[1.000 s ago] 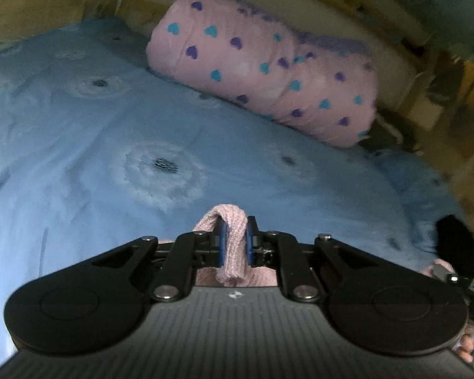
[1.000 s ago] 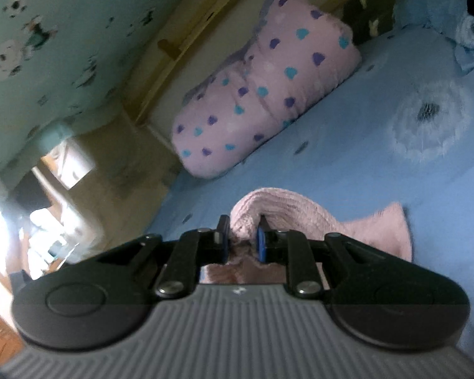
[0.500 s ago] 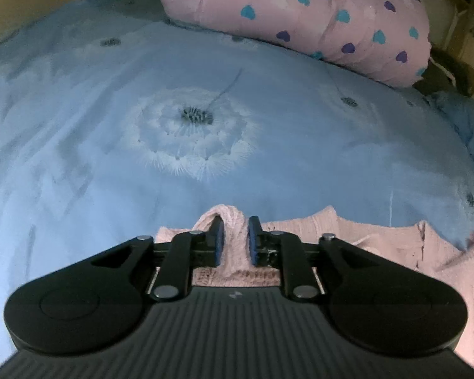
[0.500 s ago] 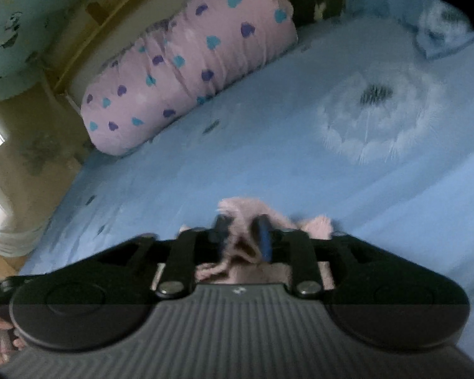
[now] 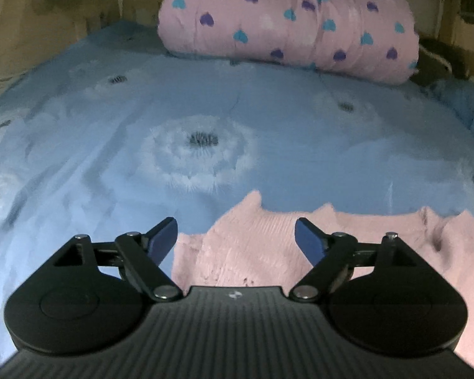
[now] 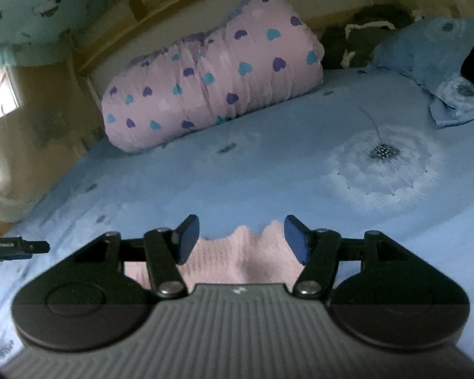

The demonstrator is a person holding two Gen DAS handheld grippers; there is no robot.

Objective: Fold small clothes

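Pink knitted garment [image 5: 262, 246] lying flat on blue bed sheet [image 5: 205, 120]. Left gripper [image 5: 236, 235] fingers just opened wide, gripping nothing. Right gripper [image 6: 241, 238] fingers likewise just parted, garment loose below.

Pretty dim and soft overall, heavy fisheye bending at the edges; only a bright window [image 6: 0, 94] glares, slightly blown out.

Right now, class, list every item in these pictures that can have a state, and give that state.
Left tool: open, jaws just opening, nothing gripped.
Right tool: open, jaws just opening, nothing gripped.
Pink garment: released, lying on the bedsheet.
Heart-print quilt: rolled up, at the bed's far side.
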